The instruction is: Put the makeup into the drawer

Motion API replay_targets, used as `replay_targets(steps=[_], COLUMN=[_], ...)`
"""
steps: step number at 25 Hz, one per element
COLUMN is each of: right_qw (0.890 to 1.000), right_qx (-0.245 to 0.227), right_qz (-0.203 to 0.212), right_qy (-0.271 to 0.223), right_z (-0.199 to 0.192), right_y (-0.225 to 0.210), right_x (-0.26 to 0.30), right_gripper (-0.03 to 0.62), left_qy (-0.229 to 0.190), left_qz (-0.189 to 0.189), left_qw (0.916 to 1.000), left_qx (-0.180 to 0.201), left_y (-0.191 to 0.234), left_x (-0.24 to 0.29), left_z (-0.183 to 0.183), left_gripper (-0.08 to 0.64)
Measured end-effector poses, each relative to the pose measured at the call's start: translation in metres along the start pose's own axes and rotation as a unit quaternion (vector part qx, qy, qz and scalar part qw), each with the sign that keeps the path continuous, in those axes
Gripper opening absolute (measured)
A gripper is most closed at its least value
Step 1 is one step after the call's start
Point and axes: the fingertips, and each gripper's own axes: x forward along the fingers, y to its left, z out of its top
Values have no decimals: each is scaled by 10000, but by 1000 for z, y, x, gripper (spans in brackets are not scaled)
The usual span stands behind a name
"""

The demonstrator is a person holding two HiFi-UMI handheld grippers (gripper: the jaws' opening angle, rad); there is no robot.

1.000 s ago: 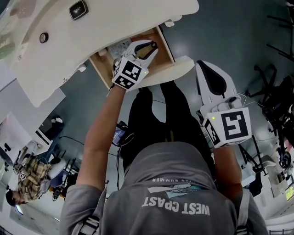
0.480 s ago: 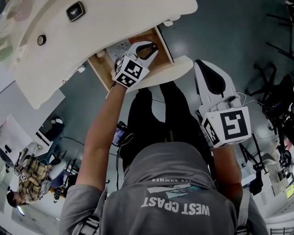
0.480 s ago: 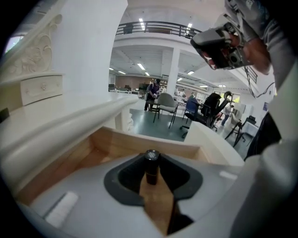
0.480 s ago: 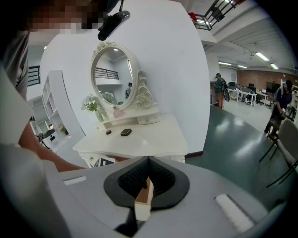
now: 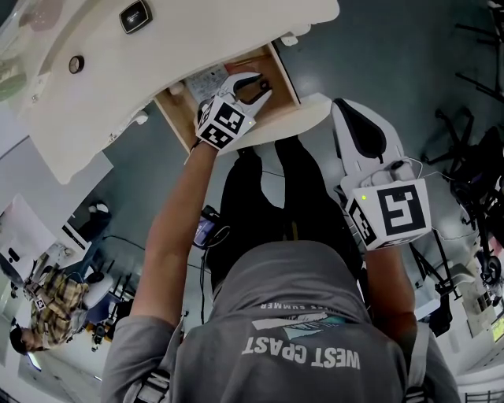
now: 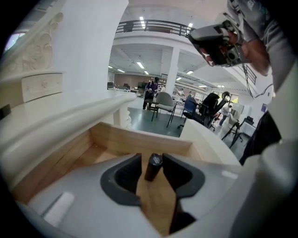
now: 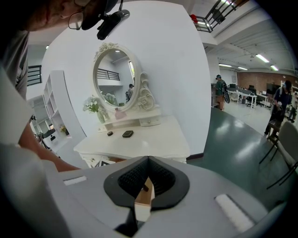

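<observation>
A slim dark makeup tube (image 6: 152, 167) stands on end on the wooden floor of the open drawer (image 6: 139, 142). My left gripper (image 6: 152, 161) is down inside the drawer (image 5: 282, 77) with the tube (image 5: 262, 83) between its jaws. Those jaws have just been opening, and the pads now stand off the tube with a thin gap on each side. My right gripper (image 5: 352, 118) hangs over the floor to the right of the drawer front. Its pads meet at the tips (image 7: 148, 160) and hold nothing.
The white dressing table (image 5: 157, 47) overhangs the drawer's back part. On its top lie a black compact (image 5: 134, 16) and a small round item (image 5: 75, 64), below an oval mirror (image 7: 114, 79). A printed sheet (image 5: 206, 81) lies in the drawer's left half. People stand farther off.
The left gripper has sunk a little deeper into the drawer and its jaws have spread away from the dark tube. The right gripper has stayed put.
</observation>
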Motion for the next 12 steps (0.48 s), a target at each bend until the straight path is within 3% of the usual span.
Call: replay_targets(steps=[12], right_qw=[9993], right_qx=[-167], right_qz=[-29], right_qy=[-337], right_z=[34], right_y=[24], right_x=[-28], right_gripper=[3], left_qy=[-243], left_qz=[93], left_qw=[9991], left_qx=[339], left_y=[-8], left_x=[-61], left_z=[44], left_gripper=[167])
